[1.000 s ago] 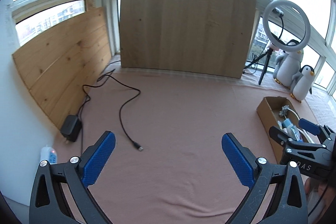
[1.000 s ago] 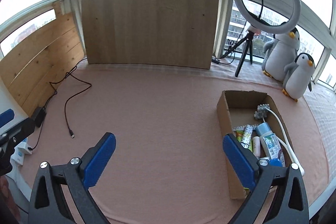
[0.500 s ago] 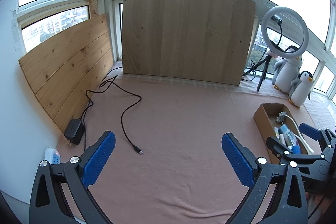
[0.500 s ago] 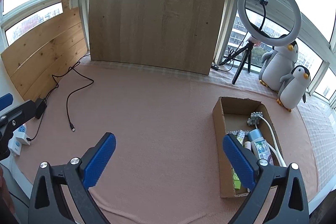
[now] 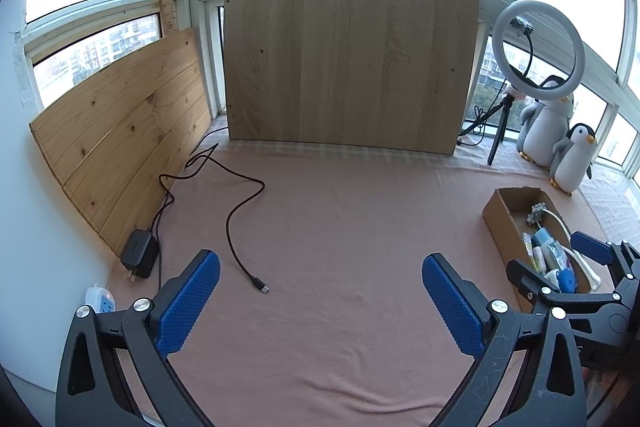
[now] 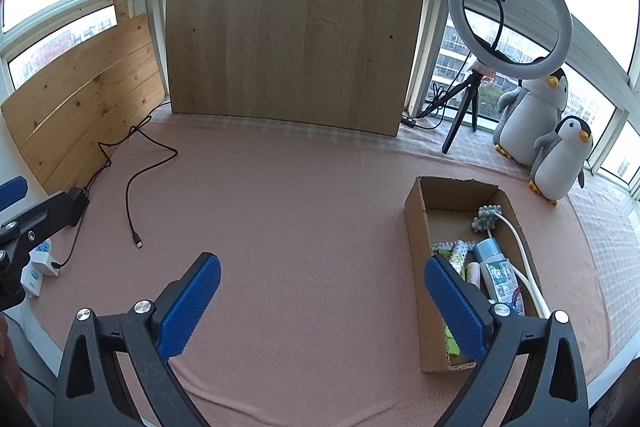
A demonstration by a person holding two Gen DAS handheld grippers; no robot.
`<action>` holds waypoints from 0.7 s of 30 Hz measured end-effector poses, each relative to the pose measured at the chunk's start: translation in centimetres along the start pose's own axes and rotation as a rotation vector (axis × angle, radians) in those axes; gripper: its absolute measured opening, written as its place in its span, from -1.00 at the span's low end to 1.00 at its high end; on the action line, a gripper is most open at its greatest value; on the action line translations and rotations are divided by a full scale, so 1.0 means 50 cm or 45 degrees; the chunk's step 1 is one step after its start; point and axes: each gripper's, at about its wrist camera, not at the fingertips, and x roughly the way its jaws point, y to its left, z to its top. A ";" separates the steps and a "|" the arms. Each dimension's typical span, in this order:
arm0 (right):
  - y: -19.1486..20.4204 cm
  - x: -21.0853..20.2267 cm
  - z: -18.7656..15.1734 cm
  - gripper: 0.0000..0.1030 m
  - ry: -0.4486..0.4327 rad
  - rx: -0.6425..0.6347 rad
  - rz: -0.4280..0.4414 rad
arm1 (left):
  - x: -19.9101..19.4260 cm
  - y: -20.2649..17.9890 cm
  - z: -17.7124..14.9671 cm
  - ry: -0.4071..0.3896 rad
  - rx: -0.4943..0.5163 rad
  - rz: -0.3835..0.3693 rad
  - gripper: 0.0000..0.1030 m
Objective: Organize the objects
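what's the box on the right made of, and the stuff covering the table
The box looks like plain brown corrugated cardboard: matte, with ragged cut edges and no lid. The table cover seems to be a soft pinkish cloth, perhaps fleece or felt, going by its matte, slightly fuzzy surface and the folds near the front edge.

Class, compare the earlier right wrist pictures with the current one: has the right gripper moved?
Yes. The right gripper has pulled back from the cardboard box, whose near end now shows in full.

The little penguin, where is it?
In the right wrist view, the little penguin stands far right by the window, beside the big penguin, behind the box.
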 end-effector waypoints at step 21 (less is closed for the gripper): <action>0.010 -0.003 -0.010 0.95 0.004 0.001 -0.002 | 0.003 -0.003 -0.010 0.023 0.022 0.012 0.99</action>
